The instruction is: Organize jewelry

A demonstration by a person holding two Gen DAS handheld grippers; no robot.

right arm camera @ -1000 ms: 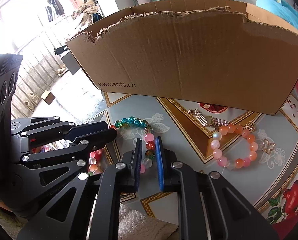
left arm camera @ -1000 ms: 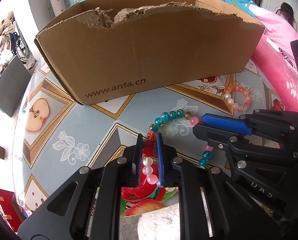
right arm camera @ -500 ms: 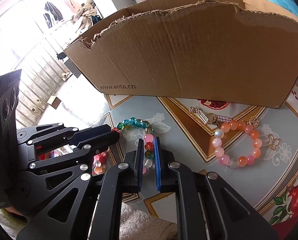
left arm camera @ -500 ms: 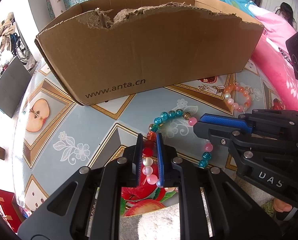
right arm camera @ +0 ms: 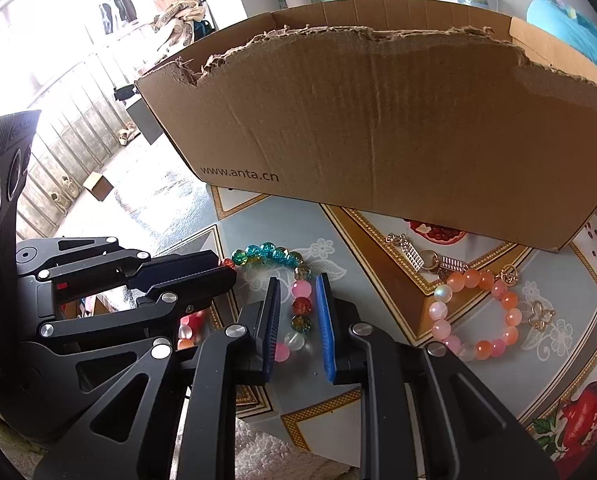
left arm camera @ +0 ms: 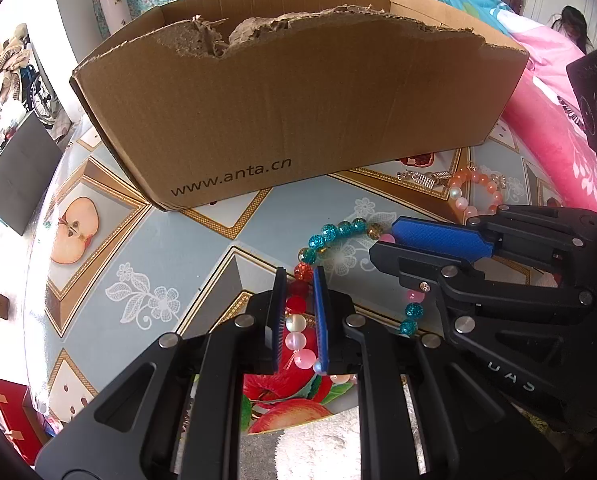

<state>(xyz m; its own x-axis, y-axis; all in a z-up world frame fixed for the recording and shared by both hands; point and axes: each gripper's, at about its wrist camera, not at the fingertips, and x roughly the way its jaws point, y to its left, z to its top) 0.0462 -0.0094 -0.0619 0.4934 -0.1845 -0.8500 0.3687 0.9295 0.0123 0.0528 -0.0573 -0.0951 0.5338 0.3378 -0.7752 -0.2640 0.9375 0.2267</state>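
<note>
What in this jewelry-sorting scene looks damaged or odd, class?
The cardboard box is damaged: its near wall's top edge is ragged and torn, with a deep notch near the left corner, whereas the far walls have clean, straight rims.

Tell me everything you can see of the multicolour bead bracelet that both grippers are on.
The multicolour bead bracelet is a loop of round, glassy beads: teal, amber, red, pink and milky white. It lies on the patterned tablecloth in front of the cardboard box. The left gripper is shut on its red and white beads. The right gripper straddles the opposite side; its jaws have just been opening and no longer press the beads.
</note>
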